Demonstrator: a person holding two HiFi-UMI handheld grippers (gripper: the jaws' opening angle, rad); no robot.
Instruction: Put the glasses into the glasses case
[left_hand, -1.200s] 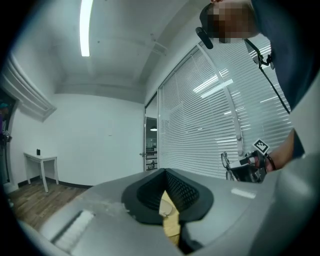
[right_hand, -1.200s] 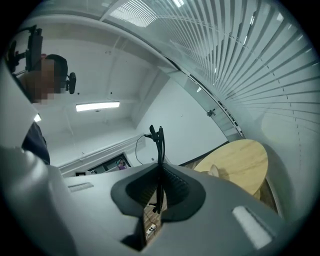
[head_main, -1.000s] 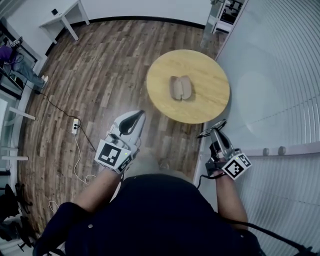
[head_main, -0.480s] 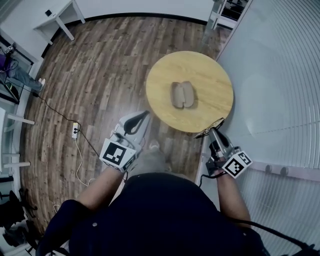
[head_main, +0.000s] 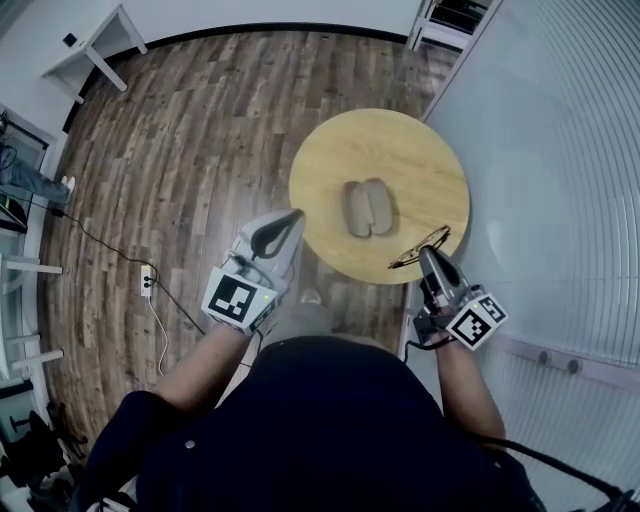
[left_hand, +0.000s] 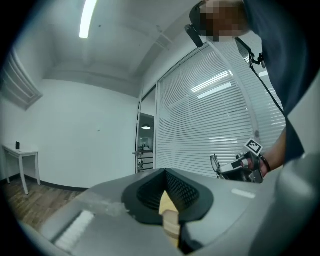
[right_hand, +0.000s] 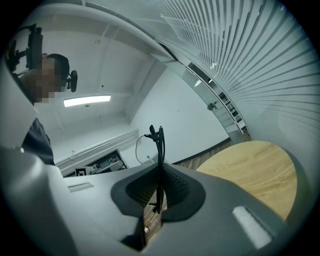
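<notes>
An open tan glasses case (head_main: 367, 207) lies near the middle of the round wooden table (head_main: 410, 150). My right gripper (head_main: 430, 256) hovers at the table's near right edge, shut on thin dark-framed glasses (head_main: 418, 246). In the right gripper view the glasses (right_hand: 159, 142) stand upright between the closed jaws of that gripper (right_hand: 160, 172), with the table (right_hand: 250, 165) to the right. My left gripper (head_main: 288, 222) is at the table's near left edge, jaws together and nothing in them. From the left gripper (left_hand: 165, 174) view, the right gripper (left_hand: 235, 167) shows with the glasses (left_hand: 215, 163).
A wall of white blinds (head_main: 560, 150) runs close along the table's right side. A power strip (head_main: 148, 282) with a trailing cable lies on the wooden floor at left. A small white table (head_main: 95, 45) stands at the far left, and a shelf (head_main: 455, 15) at the top.
Both grippers have moved forward to the table's near edge, the right one carrying the glasses. The table and case now sit closer in the head view.
</notes>
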